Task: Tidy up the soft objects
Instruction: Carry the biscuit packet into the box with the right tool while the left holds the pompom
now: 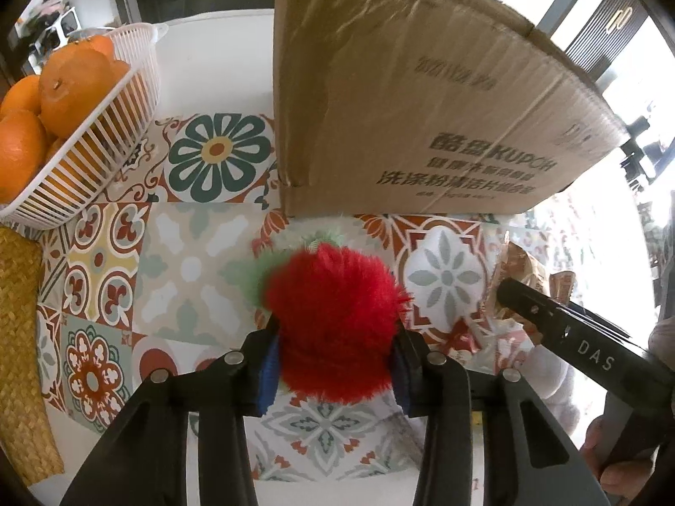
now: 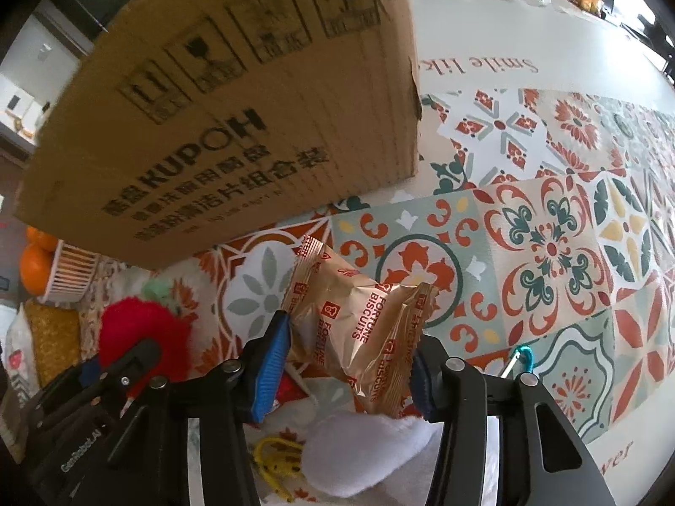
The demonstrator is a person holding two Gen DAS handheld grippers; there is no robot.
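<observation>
patterned tablecloth bearing cardboard box, basket of oranges, woven mat

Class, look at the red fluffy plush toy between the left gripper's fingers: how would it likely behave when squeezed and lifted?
The red plush toy probably compresses easily, since its long fluffy pile bulges past the blue-padded fingers. It is likely light. Its fur may slip, though the pads probably grip well.

Each hand-held gripper is black; blue ribbed pads; silver screws; white "DAS" lettering.
</observation>
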